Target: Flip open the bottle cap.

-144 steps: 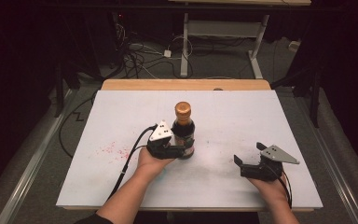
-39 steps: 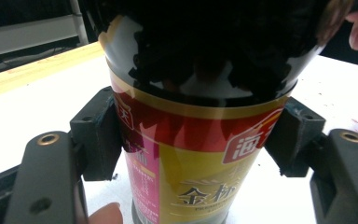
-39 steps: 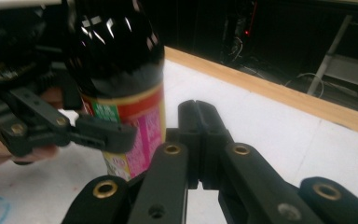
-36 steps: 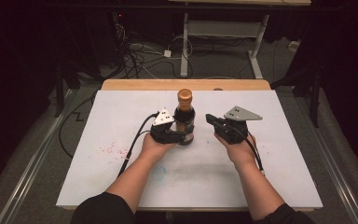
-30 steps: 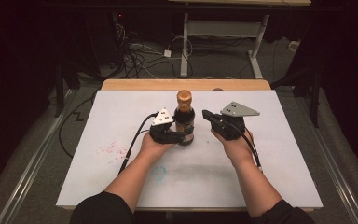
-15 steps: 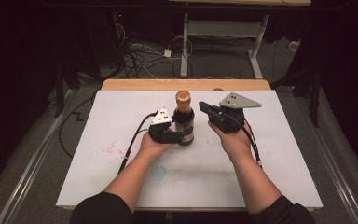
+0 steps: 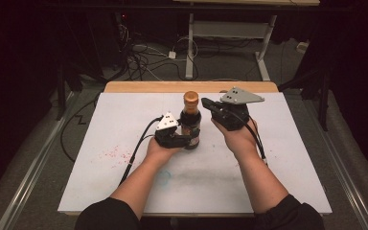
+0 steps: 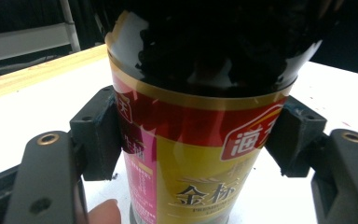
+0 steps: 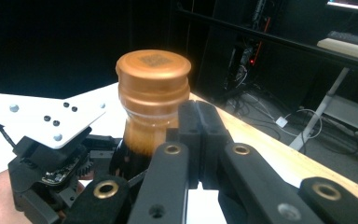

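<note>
A dark sauce bottle with a red and gold label and a copper cap stands upright on the white table. My left gripper is shut on the bottle's lower body, a pad pressing each side of the label. My right gripper hovers just right of the bottle's neck at cap height. In the right gripper view its pads are pressed together with nothing between them, beside the cap.
A wooden strip runs along the table's far edge. Cables and a metal desk frame lie on the dark floor beyond. Faint red specks mark the table's left part.
My right gripper has come in from the table's front right corner, risen, and moved left up to the bottle's neck. The left gripper and bottle have stayed put.
</note>
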The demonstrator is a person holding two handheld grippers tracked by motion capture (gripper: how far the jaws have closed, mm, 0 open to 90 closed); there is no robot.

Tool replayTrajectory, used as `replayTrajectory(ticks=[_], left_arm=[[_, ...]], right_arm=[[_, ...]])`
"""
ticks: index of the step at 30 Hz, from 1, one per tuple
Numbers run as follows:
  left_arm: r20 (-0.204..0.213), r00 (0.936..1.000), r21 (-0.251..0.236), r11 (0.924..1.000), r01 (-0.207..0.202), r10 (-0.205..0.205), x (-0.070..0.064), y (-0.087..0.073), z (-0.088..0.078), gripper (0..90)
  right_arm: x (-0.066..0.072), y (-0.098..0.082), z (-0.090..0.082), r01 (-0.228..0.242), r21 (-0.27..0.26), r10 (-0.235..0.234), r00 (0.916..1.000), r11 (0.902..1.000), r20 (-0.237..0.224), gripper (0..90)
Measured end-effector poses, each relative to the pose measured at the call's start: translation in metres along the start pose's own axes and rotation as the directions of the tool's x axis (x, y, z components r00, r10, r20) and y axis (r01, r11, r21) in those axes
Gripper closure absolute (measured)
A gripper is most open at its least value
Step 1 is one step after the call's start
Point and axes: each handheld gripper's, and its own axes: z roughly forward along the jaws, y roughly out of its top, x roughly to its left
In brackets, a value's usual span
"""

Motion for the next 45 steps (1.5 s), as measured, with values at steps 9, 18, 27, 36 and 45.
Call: replayTrajectory(ticks=[9,18,27,36,45], left_arm=[[-0.008,1.0000,0.003,1.0000,-0.004,0.004,-0.001,0.000,0.000,27.9],[-0.008,1.0000,-0.005,1.0000,0.002,-0.003,-0.001,-0.001,0.000,28.0],[-0.008,1.0000,0.000,1.0000,-0.001,0.001,0.000,-0.001,0.000,28.3],[-0.019,0.9998,0.002,1.0000,-0.007,0.007,-0.001,-0.001,0.001,28.6],[-0.031,0.9993,0.007,0.9997,-0.022,0.022,-0.002,-0.002,0.001,28.9]], right_arm=[[0.004,0.007,0.000,0.025,0.014,-0.024,0.9996,0.9996,-0.014,90.0],[0.003,0.010,0.002,0.040,0.027,-0.040,0.9990,0.9988,-0.018,90.0],[0.002,0.013,0.003,0.053,0.040,-0.052,0.9983,0.9978,-0.027,90.0],[0.003,0.014,0.004,0.077,0.043,-0.076,0.9968,0.9960,-0.024,90.0],[0.004,0.015,0.005,0.088,0.046,-0.087,0.9961,0.9951,-0.016,90.0]])
